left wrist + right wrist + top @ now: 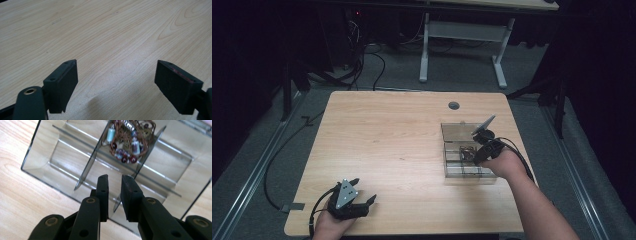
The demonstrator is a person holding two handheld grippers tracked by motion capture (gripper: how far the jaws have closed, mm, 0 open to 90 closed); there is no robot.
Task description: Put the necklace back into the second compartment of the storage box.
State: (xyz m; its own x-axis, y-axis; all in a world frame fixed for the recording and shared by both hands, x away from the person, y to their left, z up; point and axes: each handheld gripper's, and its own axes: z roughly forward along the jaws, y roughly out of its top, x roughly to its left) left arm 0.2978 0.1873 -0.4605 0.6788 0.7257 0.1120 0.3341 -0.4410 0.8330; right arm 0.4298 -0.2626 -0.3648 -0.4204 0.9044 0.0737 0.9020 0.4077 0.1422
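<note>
A clear plastic box [452, 131] with several compartments lies on the right side of the table, its lid open toward the far side. A beaded bracelet [126, 140] of brown cord with red and pale blue beads sits in one middle compartment [468, 152]. My right gripper [475, 157] hovers over the box [50, 152]. Its jaws [115, 182] stand a narrow gap apart with nothing between them, short of the bracelet. My left gripper [364, 190] rests near the front left corner. Its jaws [116, 67] are spread wide over bare wood.
The wooden table [387, 130] has a round cable hole [454, 105] near its far edge. Beyond it stands a white desk frame [424, 50], with cables on the grey floor. The box's dividers [87, 170] rise around the right jaws.
</note>
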